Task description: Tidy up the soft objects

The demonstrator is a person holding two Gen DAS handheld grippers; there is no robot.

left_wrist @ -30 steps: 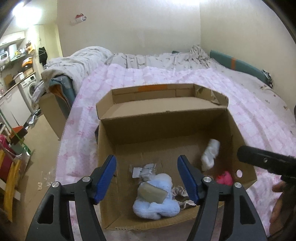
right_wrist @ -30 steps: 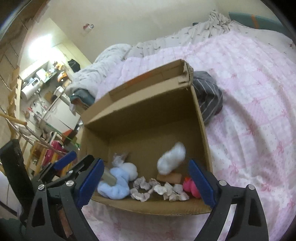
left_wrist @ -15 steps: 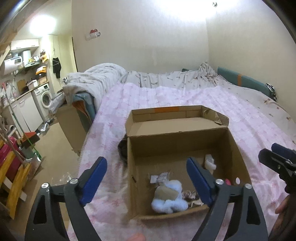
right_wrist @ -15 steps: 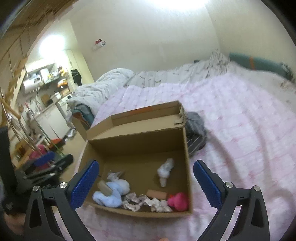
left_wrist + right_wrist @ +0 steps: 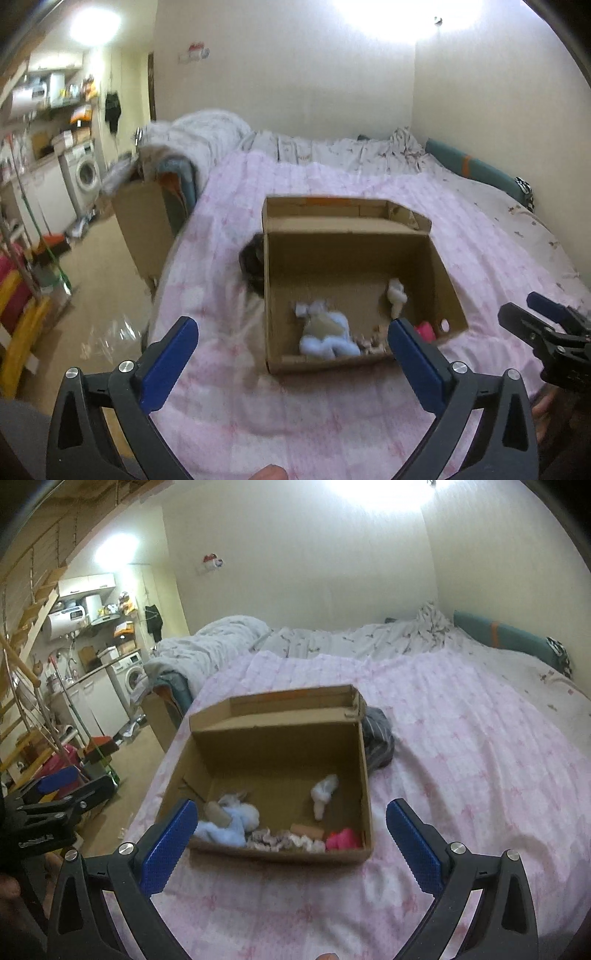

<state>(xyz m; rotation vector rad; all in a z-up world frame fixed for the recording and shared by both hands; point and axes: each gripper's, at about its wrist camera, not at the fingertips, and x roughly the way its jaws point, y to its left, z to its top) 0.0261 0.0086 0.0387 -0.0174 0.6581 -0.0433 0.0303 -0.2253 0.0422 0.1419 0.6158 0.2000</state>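
An open cardboard box [image 5: 354, 254] [image 5: 280, 753] sits on the pink bed cover. Inside lie a light blue plush toy [image 5: 327, 338] [image 5: 231, 823], a white fluffy piece [image 5: 396, 295] [image 5: 323, 792], a pink soft item [image 5: 424, 329] [image 5: 343, 840] and a frilly fabric strip [image 5: 284, 840]. A dark striped cloth [image 5: 378, 738] [image 5: 253, 260] lies outside, against the box's far corner. My left gripper [image 5: 291, 365] is open and empty, held back above the cover in front of the box. My right gripper [image 5: 288, 849] is open and empty, also in front of the box.
The bed [image 5: 480, 746] stretches right and back, with a grey duvet [image 5: 207, 653] heaped at its far left. A second cardboard box [image 5: 140, 218] stands beside the bed. The floor, a washing machine [image 5: 86, 177] and clutter lie to the left.
Both grippers have pulled back and up from the box, so it looks smaller and farther away. Both stay open and empty. The things in the box have not moved.
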